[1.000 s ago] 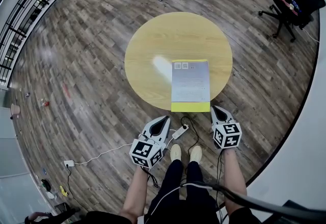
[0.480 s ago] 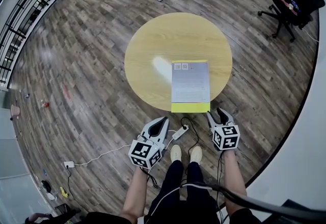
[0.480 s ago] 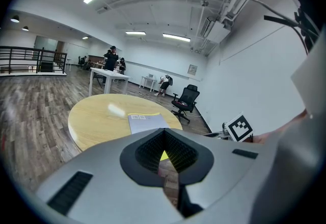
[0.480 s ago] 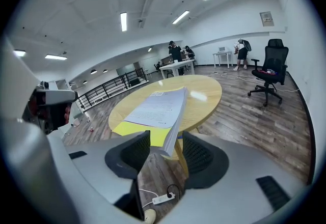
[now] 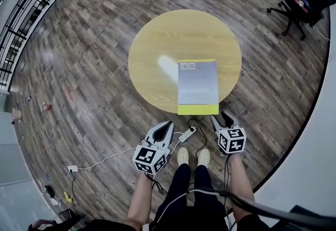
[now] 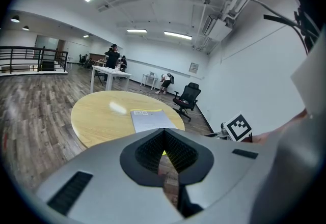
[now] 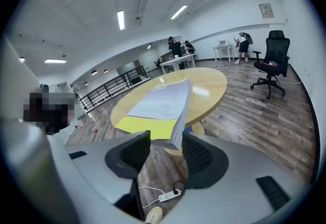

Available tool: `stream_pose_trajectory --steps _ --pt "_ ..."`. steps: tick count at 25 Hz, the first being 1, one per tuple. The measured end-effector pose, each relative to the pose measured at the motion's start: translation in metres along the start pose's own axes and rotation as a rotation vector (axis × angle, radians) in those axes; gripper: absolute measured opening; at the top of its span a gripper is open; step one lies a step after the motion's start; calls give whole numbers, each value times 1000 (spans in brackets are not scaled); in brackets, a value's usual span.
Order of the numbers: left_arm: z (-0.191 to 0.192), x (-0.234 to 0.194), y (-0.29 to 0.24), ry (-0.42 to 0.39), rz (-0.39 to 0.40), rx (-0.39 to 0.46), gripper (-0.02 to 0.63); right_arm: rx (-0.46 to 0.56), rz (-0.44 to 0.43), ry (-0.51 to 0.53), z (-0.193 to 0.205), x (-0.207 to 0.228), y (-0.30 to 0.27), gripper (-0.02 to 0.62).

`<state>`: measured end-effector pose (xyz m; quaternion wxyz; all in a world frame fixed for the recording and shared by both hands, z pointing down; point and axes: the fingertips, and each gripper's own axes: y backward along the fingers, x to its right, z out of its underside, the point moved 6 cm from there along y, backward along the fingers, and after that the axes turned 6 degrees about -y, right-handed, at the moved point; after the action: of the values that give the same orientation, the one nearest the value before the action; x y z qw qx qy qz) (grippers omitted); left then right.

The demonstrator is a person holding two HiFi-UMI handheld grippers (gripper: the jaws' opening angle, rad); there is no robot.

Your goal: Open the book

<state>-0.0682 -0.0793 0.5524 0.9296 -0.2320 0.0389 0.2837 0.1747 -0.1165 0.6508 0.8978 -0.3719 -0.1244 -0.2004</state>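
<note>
Yellow-backed thick rectangular book with a pale grey cover (image 5: 197,85) lies flat just ahead of my right gripper (image 5: 221,119). Its near corner overhangs the round wooden table (image 5: 157,41), in line with the spread jaws, untouched. Left gripper (image 5: 165,129) is pressed together, empty, off to the side. I judge it a hefty, floppy paper block with a thin, slick cover. I'd pinch the cover alone at that corner.
</note>
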Motion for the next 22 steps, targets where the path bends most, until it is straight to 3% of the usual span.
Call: stream_pose_trajectory --steps 9,13,15,22 --pt "1 -7 2 8 -14 -4 -2 -3 -2 4 -1 -5 -5 178" --pt "2 -9 5 11 -19 -4 -2 -12 38 33 -1 -5 -5 170" --pt "4 -9 6 15 -20 -6 -2 -15 63 39 -2 -4 -5 114" --pt "8 -10 7 21 -22 -6 -2 15 86 48 -4 -6 -2 29"
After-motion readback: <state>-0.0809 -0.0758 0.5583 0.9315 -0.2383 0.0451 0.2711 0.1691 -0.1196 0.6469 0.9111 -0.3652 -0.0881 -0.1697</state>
